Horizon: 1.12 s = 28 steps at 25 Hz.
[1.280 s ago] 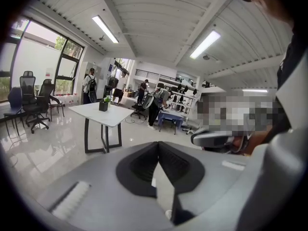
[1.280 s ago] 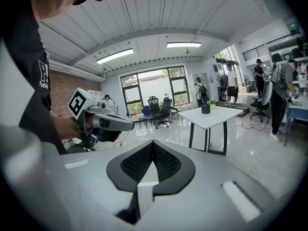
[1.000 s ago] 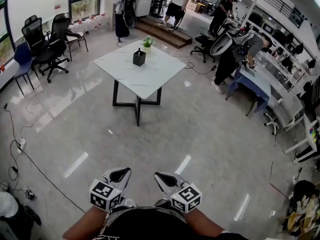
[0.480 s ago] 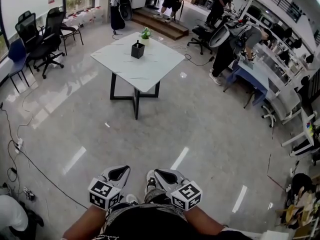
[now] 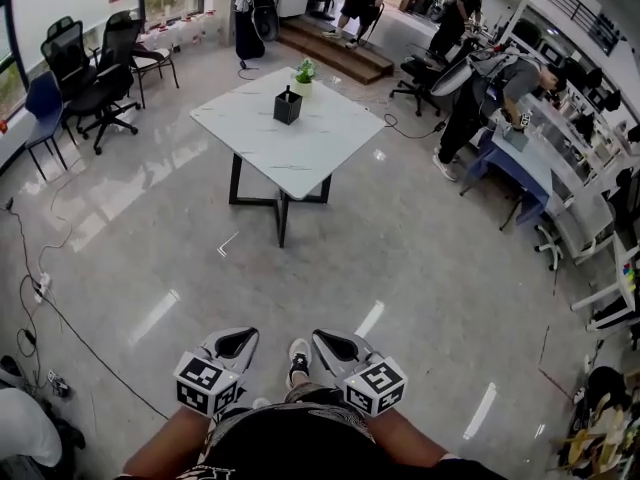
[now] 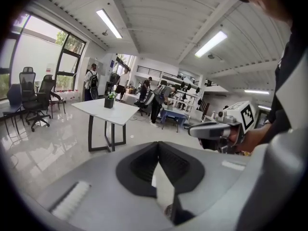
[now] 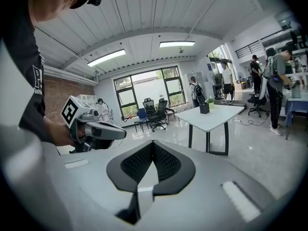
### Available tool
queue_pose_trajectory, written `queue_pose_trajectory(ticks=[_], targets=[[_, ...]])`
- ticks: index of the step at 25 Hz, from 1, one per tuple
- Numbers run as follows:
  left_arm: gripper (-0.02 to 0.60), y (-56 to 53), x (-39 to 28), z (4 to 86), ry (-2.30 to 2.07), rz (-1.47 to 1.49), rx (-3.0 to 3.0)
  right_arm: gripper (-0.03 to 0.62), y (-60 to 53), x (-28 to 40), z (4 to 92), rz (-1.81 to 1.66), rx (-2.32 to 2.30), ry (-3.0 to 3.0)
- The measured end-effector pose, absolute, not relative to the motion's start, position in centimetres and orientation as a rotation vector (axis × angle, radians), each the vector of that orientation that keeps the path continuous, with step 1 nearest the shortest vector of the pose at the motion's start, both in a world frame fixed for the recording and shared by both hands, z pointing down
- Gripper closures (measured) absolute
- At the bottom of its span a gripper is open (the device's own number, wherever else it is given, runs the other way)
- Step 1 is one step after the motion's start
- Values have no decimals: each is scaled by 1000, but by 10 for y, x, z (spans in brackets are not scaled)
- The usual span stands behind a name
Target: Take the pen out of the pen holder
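Office hall, white table (image 5: 300, 158) standing well ahead.
Chairs (image 5: 90, 73) are sitting at far left; the pen holder (image 5: 287, 108) is standing on the table's far part just beside a plant (image 5: 304, 72), a pen (image 5: 288, 91) poking up from it. Left gripper (image 5: 240, 340) and right gripper (image 5: 328, 341) are hanging near the person's body, well apart from the table, jaws pressed together, gripping nothing.

The pen holder (image 5: 287, 107) on the white table (image 5: 300, 153) is too small to show the pen (image 5: 287, 89) beyond a thin dark tip above its rim. The person's forearms (image 5: 160, 455) are cut off by the head view's lower edge
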<state>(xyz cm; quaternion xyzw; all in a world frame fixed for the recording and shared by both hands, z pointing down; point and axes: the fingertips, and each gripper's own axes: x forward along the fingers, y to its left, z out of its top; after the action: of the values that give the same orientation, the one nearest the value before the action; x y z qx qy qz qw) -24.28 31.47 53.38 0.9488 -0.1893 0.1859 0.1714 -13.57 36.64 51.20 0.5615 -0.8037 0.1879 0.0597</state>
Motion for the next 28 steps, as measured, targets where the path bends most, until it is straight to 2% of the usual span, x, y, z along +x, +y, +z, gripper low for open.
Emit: queue_pose_trajectory(ticks=[12,28], targets=[[525,216,-173,509,-612,492,2730,594,257,-69,492,503,1640,-2497],[525,156,-82,509,-686,485,2698,594,195,18,498,522,1556,-2549]])
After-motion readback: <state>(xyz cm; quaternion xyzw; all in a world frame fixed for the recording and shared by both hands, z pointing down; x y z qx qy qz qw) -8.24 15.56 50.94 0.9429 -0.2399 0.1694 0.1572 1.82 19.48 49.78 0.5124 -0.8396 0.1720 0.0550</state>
